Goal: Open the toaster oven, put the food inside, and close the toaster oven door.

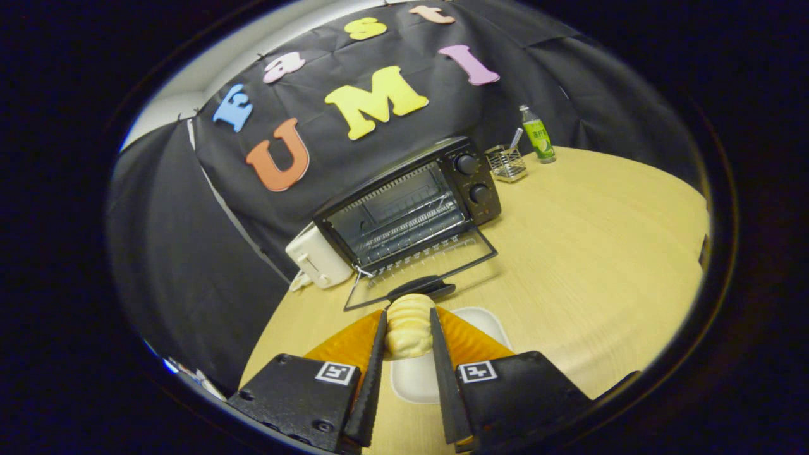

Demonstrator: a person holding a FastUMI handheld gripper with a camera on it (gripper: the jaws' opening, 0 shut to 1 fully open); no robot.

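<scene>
Tongs are clamped on the pale ridged bread roll, both fingers pressing its sides, above a white plate on the wooden table. Just beyond stands the black toaster oven, its glass door dropped open. Judged step: carrying food in; next, a level push forward onto the wire rack

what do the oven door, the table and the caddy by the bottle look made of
Oven door: clear glass in a dark frame, likely metal; the table shows through it. Table: pale wood or laminate, faint grain, matte. Caddy: shiny wire mesh, probably steel. The gripper fingers press the bun from both sides.
</scene>
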